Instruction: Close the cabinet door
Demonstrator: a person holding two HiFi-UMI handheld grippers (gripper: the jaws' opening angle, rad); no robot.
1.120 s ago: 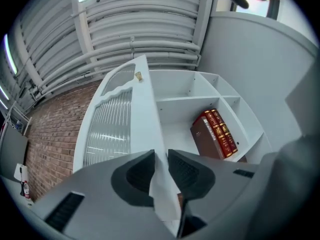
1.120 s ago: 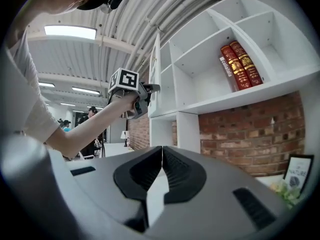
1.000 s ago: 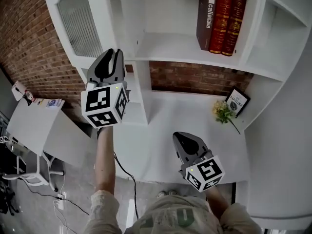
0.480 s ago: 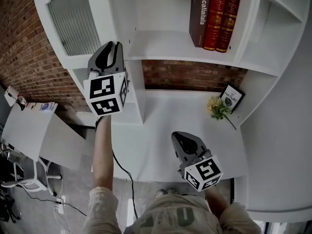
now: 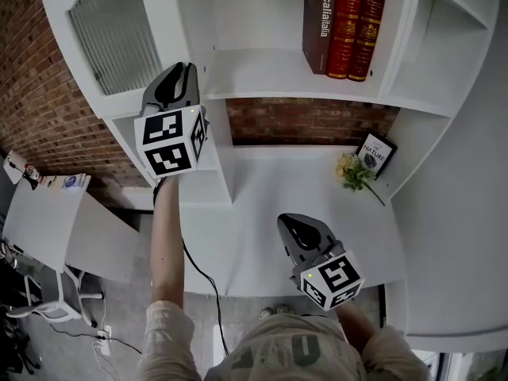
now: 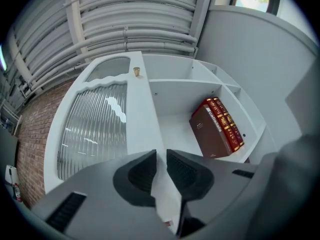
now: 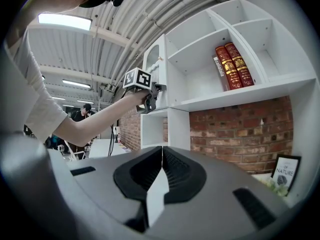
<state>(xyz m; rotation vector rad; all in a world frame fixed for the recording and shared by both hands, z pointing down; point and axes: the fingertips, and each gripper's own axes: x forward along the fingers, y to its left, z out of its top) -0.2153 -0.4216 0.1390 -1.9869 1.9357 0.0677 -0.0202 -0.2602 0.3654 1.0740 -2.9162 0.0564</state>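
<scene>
The white cabinet door point(image 5: 111, 42) with ribbed glass point(image 6: 92, 129) stands swung open at the left of the shelf unit; a small brass knob point(image 6: 136, 71) sits near its free edge. My left gripper point(image 5: 181, 74) is raised to the door's lower corner, next to the shelf edge. Its jaws point(image 6: 161, 156) are a narrow gap apart and closing; the door's white stile shows beyond the gap, and I see no pad pressing on it. The right gripper view also shows the left gripper point(image 7: 150, 100). My right gripper point(image 5: 295, 225) hangs low over the desk, jaws point(image 7: 161, 151) shut and empty.
Three books point(image 5: 337, 26) stand on the open shelf. A framed picture point(image 5: 371, 151) and a small bunch of flowers point(image 5: 352, 171) sit at the back right of the white desk point(image 5: 262, 221). A low side table point(image 5: 40, 213) stands to the left. A person point(image 7: 86, 109) stands far behind.
My left gripper has moved up the picture, closer to the door's lower corner and the shelf edge. The right gripper has stayed in place.
</scene>
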